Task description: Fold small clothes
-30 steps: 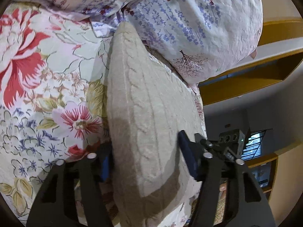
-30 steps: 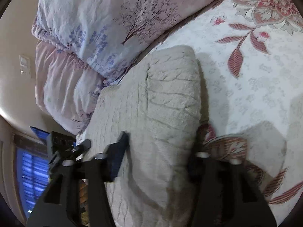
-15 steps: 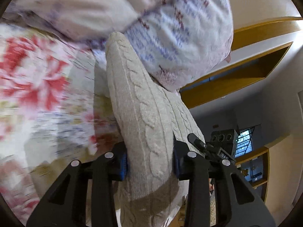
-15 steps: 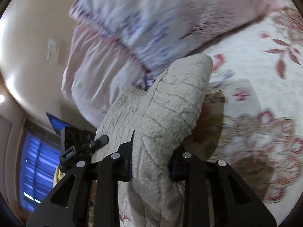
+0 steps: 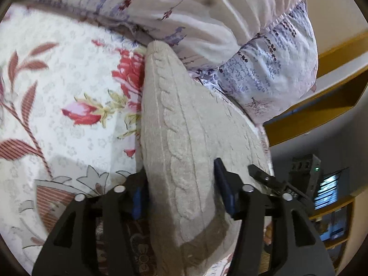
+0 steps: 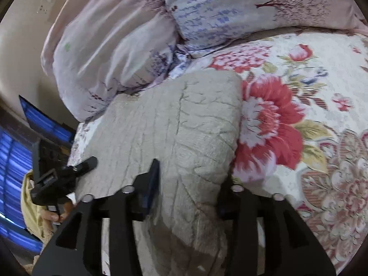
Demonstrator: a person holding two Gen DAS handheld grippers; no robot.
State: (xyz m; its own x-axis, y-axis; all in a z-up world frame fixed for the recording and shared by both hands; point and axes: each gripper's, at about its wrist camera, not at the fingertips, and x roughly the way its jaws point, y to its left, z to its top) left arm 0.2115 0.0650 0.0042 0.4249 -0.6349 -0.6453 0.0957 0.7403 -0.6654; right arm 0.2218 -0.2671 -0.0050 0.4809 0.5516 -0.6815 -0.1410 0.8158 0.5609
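Note:
A folded beige cable-knit sweater (image 5: 184, 124) lies on the floral bedspread (image 5: 57, 96), its far end against the pillows. My left gripper (image 5: 181, 191) straddles its near edge, jaws parted wider than the fold, fingers (image 5: 224, 188) beside the cloth. In the right wrist view the sweater (image 6: 174, 124) lies flat and my right gripper (image 6: 188, 188) straddles its near right part, jaws apart. Each gripper shows in the other's view: the right one (image 5: 271, 181) and the left one (image 6: 66, 177).
Two floral pillows (image 5: 264, 53) are stacked at the head of the bed, also in the right wrist view (image 6: 128, 36). The bedspread (image 6: 310, 119) extends to the right. A wooden shelf (image 5: 322, 105) and a screen (image 5: 326, 191) stand beyond the bed edge.
Half a second ago both grippers were shut on the sweater and held it lifted. Now the sweater lies on the bed nearer the pillows and both pairs of jaws have opened.

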